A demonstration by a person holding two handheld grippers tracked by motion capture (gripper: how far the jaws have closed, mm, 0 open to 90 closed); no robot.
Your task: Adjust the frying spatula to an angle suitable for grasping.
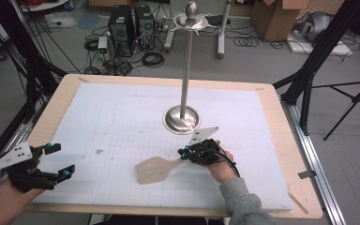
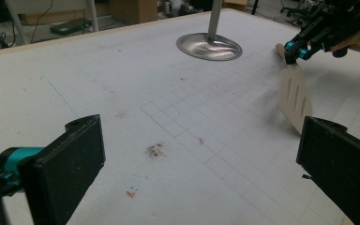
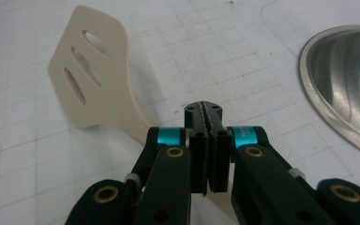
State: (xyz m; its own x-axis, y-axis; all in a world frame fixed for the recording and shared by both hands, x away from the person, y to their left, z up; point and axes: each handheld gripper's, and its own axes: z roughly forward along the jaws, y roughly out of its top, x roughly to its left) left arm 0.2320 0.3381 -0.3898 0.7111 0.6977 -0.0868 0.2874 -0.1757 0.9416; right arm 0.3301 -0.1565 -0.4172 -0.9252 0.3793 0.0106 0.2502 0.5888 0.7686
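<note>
Right gripper view: cream slotted spatula (image 3: 91, 79), three slots; right gripper (image 3: 208, 123) fingers pinching handle. Left gripper (image 2: 201, 159) fingers spread.

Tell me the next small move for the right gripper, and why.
Probably lift it slightly. The right gripper looks shut on the spatula handle, with the slotted blade low over the mat. The stand is close beside it, and the left gripper waits open, well away, so a short rise should test the hold.
</note>
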